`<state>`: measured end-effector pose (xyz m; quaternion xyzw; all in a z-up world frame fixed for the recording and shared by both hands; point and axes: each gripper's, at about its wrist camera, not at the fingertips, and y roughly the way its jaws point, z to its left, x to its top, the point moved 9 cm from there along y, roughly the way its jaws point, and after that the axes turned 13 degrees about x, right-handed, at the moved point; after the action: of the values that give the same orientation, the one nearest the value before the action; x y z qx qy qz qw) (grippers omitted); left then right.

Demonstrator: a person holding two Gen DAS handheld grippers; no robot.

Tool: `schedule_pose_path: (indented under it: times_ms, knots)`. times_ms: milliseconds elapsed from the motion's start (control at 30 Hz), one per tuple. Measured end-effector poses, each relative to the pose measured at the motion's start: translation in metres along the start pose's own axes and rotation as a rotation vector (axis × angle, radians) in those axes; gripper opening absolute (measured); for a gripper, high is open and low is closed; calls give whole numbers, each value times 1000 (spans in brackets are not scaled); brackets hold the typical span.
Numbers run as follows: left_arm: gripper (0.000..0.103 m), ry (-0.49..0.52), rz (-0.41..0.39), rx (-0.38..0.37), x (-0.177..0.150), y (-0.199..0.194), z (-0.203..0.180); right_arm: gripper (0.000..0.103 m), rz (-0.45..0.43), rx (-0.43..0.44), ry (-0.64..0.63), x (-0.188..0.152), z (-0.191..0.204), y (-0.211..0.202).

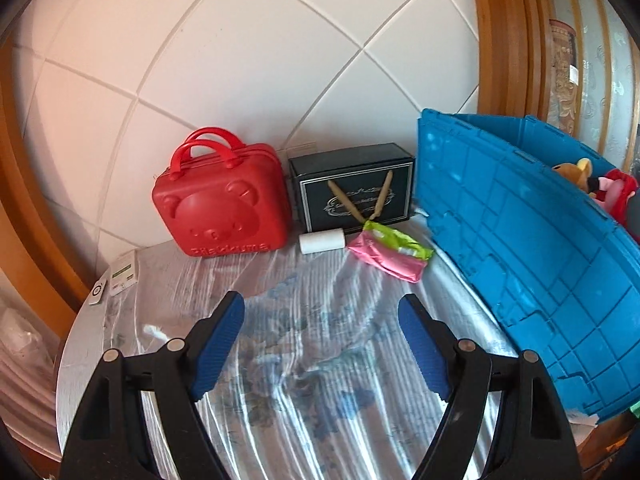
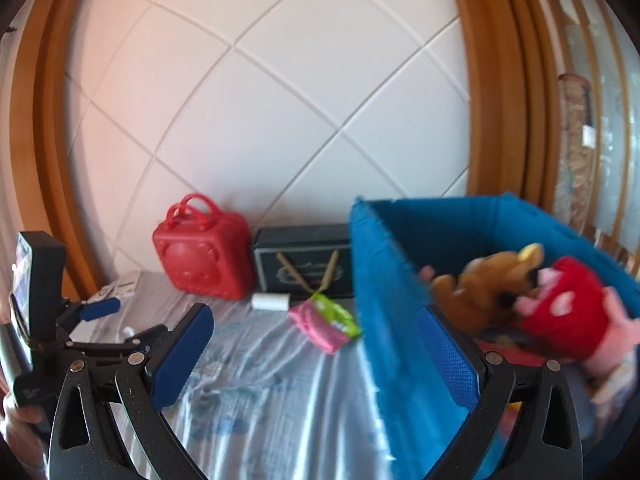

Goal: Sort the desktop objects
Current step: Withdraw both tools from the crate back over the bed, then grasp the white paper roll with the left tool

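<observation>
The left claw point(image 1: 321, 322) stands wide open with nothing between its blue pads point(image 1: 218, 346), above the plastic-covered table point(image 1: 304, 380). Ahead of it and slightly right lies a pink-and-green packet point(image 1: 390, 250), and just left of that a small white roll point(image 1: 322, 241). Behind these, against the tiled wall point(image 1: 256, 60), stand a dark box point(image 1: 354, 186) and, to its left, a red case point(image 1: 222, 202) with a bear face. Far left of the claw, at the table's edge, lie two small remotes point(image 1: 120, 274). To the claw's right rises the side of a blue crate point(image 1: 520, 248), with plush toys point(image 1: 596, 188) showing over its rim. The right claw point(image 2: 314, 334) is also open and empty; its right pad point(image 2: 450, 356) sits over the crate point(image 2: 384, 280), where a brown plush point(image 2: 488, 288) and a red-and-pink plush point(image 2: 568, 312) lie inside. The packet point(image 2: 326, 322) lies just ahead of it, touching nothing but the table.
</observation>
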<state>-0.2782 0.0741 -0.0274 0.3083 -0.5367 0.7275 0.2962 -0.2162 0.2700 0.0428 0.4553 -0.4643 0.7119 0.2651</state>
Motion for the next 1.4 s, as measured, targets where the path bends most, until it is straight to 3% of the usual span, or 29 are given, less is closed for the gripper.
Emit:
schedule_pose_path:
  times_ms: [200, 400, 667, 800, 867, 900, 933, 1000, 1067, 1200, 1300, 1400]
  knots:
    - [79, -11, 51, 19, -2, 72, 28, 103, 177, -65, 44, -36, -13, 105]
    - [79, -18, 133, 11, -2, 176, 32, 103, 299, -89, 104, -71, -40, 207]
    - [79, -23, 194, -24, 3, 317, 6, 103, 380, -157, 179, -107, -108, 339]
    - [79, -27, 210, 34, 0, 367, 3, 103, 387, -165, 133, -112, -117, 399]
    - [79, -35, 222, 62, -2, 387, 3, 88, 402, -172, 125, -116, -121, 423]
    - [79, -43, 232, 54, -3, 394, 2, 68, 408, -179, 118, -117, -124, 432]
    - [79, -54, 239, 40, -4, 400, -1, 60, 415, -191, 113, -117, -128, 441]
    - [79, -59, 238, 41, -6, 406, -3, 60, 422, -209, 110, -118, -137, 457]
    - [79, -51, 241, 54, -8, 409, -4, 61, 440, -168, 91, -119, -136, 471]
    - [79, -70, 262, 53, -14, 405, 5, 64, 465, 32, -42, -125, -89, 475]
    - [79, -101, 266, 92, -13, 393, 18, 66, 492, 249, 18, -141, -51, 459]
    - [79, -167, 268, 89, -7, 378, 26, 69, 487, 320, 52, -149, -34, 435]
